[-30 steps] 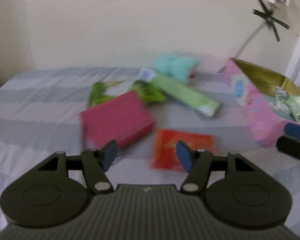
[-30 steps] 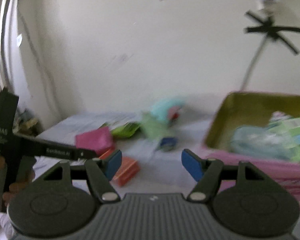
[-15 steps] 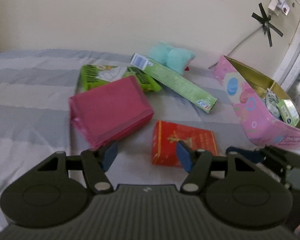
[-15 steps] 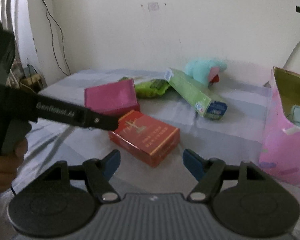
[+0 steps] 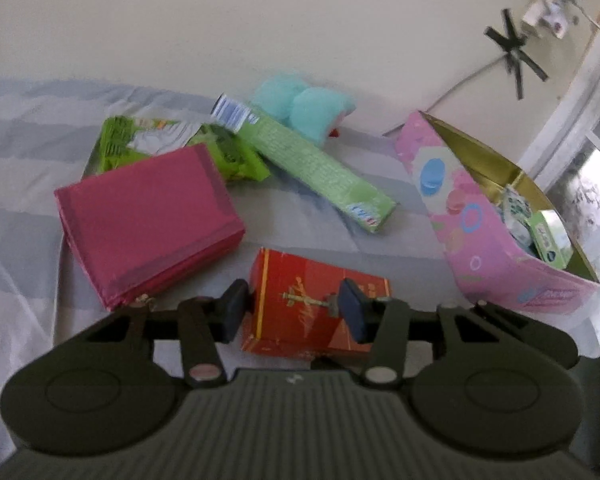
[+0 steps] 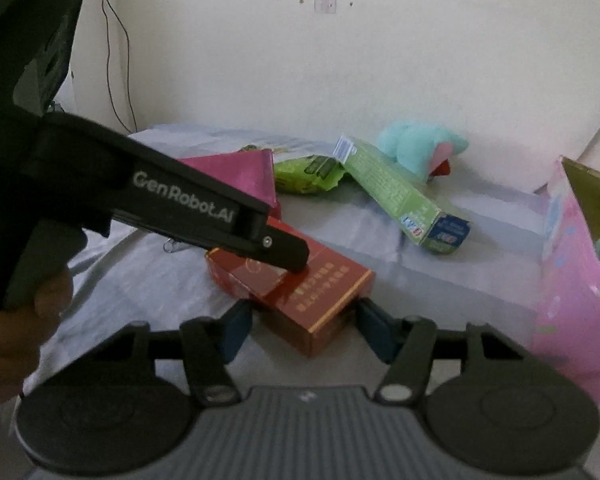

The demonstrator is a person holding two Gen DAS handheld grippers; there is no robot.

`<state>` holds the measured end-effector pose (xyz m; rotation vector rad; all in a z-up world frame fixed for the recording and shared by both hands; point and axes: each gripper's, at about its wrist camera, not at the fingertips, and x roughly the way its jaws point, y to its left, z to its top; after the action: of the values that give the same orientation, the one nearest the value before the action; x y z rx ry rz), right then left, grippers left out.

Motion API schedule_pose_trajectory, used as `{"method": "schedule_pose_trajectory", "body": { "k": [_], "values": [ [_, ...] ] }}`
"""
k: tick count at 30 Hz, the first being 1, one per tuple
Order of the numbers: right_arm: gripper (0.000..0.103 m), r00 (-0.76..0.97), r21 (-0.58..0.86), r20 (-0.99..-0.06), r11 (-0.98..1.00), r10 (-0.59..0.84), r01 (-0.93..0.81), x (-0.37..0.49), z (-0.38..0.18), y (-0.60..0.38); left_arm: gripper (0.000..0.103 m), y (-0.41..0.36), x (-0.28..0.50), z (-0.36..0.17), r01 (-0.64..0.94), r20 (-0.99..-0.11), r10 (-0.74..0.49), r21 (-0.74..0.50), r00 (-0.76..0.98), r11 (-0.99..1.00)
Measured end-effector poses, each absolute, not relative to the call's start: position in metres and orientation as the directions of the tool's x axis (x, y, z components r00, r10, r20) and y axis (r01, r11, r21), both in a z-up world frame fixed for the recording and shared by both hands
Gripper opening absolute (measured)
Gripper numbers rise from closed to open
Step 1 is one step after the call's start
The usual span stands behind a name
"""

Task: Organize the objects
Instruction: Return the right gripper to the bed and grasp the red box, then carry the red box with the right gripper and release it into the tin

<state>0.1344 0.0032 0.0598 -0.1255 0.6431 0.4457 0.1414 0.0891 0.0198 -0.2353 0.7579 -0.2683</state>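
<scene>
- The left hand-held gripper (image 5: 294, 312) filled the bottom of its own frame. Its jaws had just been closing, and the red box (image 5: 300, 308) stood between them, with the left pad at the box's side and the right pad over its top face; I cannot tell if they pressed on it.
- The right hand-held gripper (image 6: 302, 330) was low in its frame, its jaws also just closing around the near corner of the same red box (image 6: 296, 288). A real grip cannot be told there either.
- In the right wrist view a hand (image 6: 16, 344) at the lower left held the left tool.
- The red box lay flat on the striped bed sheet (image 5: 20, 128), in the lower centre.
- Behind it, at centre left, lay a magenta box (image 5: 148, 220).
- At the right edge stood a pink box (image 5: 480, 232), open, with small packs inside.
- Farther, a long green carton (image 5: 312, 164) leaned over a green packet (image 5: 140, 140).
- A teal plush toy (image 5: 300, 108) lay nearest to the wall.
</scene>
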Motion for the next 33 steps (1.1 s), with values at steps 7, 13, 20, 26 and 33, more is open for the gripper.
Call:
{"method": "schedule_pose_trajectory", "body": {
  "k": [7, 13, 20, 26, 33],
  "values": [
    [0.059, 0.810, -0.021, -0.484, 0.921, 0.331, -0.389, 0.110, 0.097, -0.028, 0.052, 0.051, 0.129, 0.068, 0.238, -0.559, -0.340, -0.248, 0.756, 0.939],
    [0.059, 0.884, -0.053, -0.397, 0.955, 0.246, -0.290, 0.108, 0.137, -0.084, 0.052, -0.014, 0.144, 0.109, 0.347, -0.497, -0.403, -0.205, 0.769, 0.915],
    [0.059, 0.897, 0.002, -0.399, 0.978, 0.191, -0.208, 0.130, 0.159, -0.164, 0.052, -0.092, 0.178, 0.119, 0.413, -0.494, -0.453, -0.196, 0.742, 0.890],
    [0.059, 0.860, 0.030, -0.478, 0.982, 0.176, -0.184, 0.168, 0.140, -0.200, 0.052, -0.128, 0.215, 0.092, 0.364, -0.548, -0.440, -0.249, 0.711, 0.898],
    [0.069, 0.861, -0.129, -0.508, 0.986, 0.028, -0.108, 0.202, 0.122, -0.205, 0.059, -0.145, 0.248, 0.077, 0.293, -0.596, -0.413, -0.293, 0.688, 0.910]
  ]
}}
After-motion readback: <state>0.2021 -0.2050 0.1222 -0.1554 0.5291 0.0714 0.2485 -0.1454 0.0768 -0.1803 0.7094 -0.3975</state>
